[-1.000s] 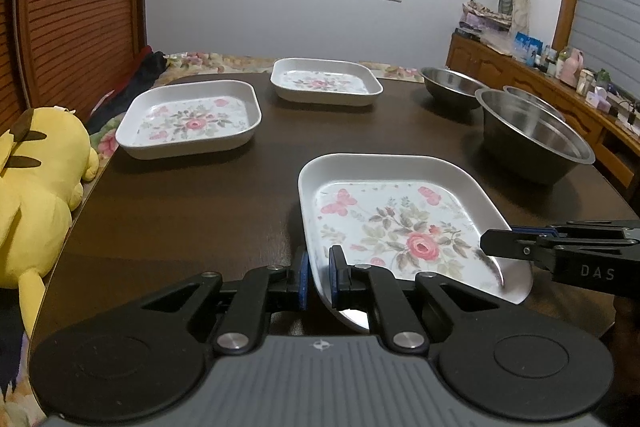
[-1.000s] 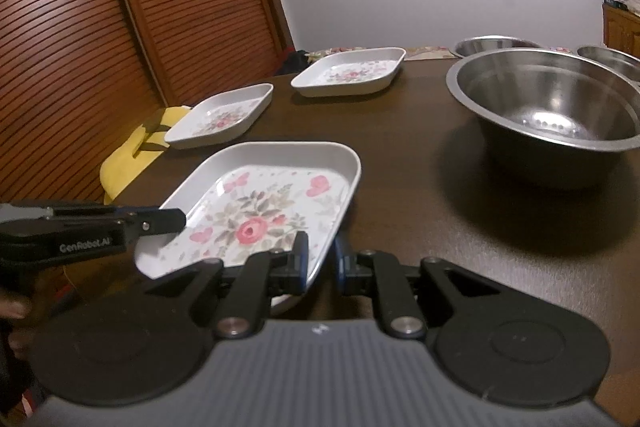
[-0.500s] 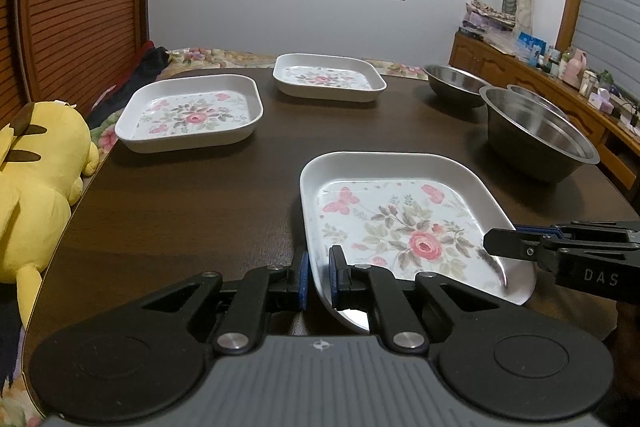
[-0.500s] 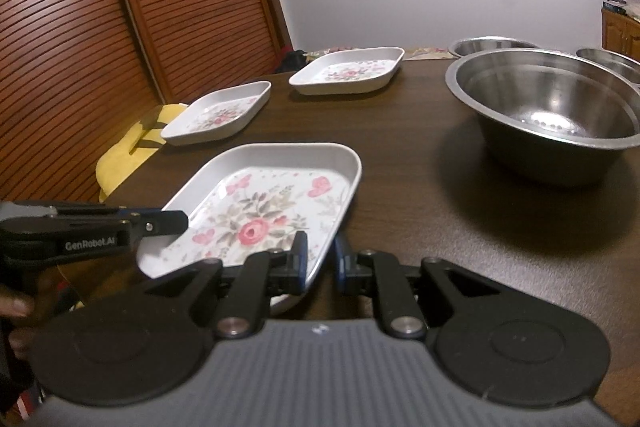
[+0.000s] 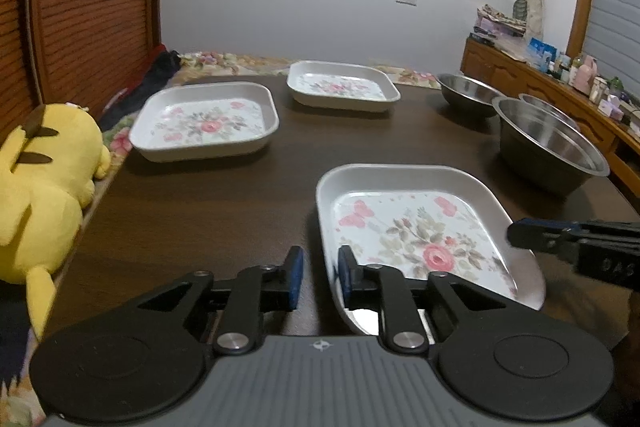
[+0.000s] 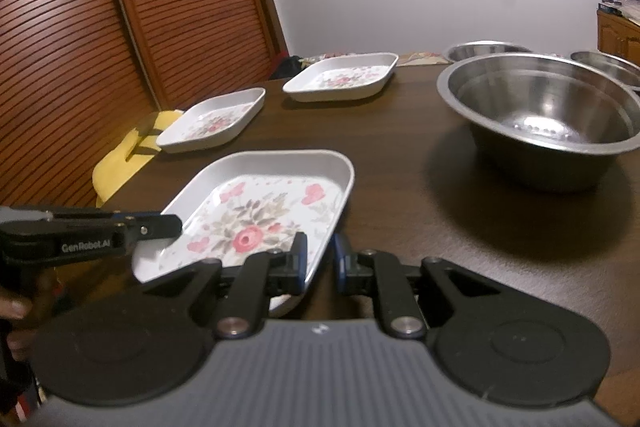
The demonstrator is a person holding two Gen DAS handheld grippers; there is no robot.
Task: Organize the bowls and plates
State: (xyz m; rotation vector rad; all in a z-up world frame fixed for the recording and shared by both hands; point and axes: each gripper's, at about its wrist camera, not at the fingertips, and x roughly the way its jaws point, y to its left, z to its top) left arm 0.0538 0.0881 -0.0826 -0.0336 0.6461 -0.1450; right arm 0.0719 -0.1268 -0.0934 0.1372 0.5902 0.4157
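Note:
A white square plate with a rose print [image 5: 416,235] [image 6: 256,219] lies at the near edge of the dark wooden table [image 5: 208,211]. My left gripper [image 5: 320,273] straddles its left rim. Its jaws are opening, with a gap between the outer pad and the rim. It also shows in the right wrist view, left gripper [image 6: 172,225]. My right gripper [image 6: 320,259] is shut on the opposite rim, and its tip shows at the right, right gripper [image 5: 520,233]. Two more floral plates [image 5: 204,123] [image 5: 342,89] sit farther back.
A large steel bowl [image 5: 548,143] [image 6: 540,107] stands to the right, with two smaller steel bowls [image 5: 466,95] [image 6: 608,65] behind it. A yellow plush toy [image 5: 40,187] leans at the table's left edge. A cluttered wooden sideboard [image 5: 560,87] runs along the right wall.
My left gripper's jaws have spread apart around the plate's rim. The right gripper keeps its grip, and the plate has stayed where it was.

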